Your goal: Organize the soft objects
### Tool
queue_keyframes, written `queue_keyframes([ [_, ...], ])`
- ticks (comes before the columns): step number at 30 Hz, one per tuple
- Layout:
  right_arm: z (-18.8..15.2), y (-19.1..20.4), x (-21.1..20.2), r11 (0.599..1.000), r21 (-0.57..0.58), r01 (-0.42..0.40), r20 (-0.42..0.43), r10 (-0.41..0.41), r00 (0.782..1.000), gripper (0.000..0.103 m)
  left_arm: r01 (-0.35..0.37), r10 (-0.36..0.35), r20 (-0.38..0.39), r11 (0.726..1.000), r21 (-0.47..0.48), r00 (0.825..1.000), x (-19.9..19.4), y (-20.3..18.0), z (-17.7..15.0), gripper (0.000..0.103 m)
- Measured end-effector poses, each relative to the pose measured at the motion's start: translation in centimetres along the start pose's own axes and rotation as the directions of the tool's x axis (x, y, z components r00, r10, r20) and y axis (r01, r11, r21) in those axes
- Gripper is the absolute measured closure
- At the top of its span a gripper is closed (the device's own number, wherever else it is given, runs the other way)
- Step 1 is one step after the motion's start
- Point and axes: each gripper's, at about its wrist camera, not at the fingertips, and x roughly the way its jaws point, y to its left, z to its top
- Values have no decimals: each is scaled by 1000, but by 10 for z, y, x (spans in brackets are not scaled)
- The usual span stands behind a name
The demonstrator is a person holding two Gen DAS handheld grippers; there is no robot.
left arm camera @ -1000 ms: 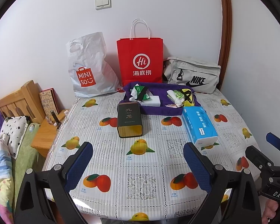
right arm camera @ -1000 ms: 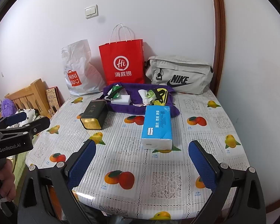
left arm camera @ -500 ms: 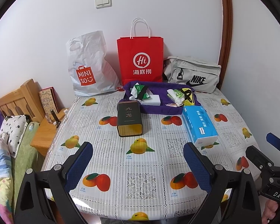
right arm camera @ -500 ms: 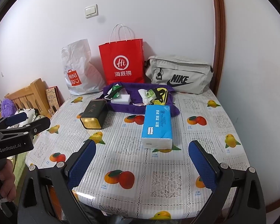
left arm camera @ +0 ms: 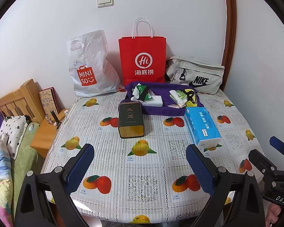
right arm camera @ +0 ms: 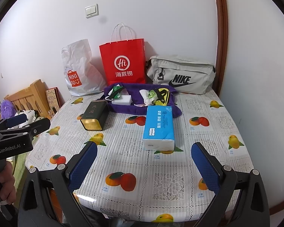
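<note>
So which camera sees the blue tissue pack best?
The right wrist view: the blue tissue pack lies nearly centred ahead of the open right gripper, top and white end both showing. In the left wrist view the pack sits off to the right, angled, more distorted.

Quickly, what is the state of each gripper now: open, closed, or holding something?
Left gripper: open, holding nothing, above the table.
Right gripper: open, holding nothing.
</note>
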Motion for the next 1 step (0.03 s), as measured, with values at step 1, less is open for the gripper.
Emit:
queue_keyframes([
  [1,0,0,1,1000,0,0,0,0,1000,4,0,0,4,1000,1,1000,0,0,0,5],
])
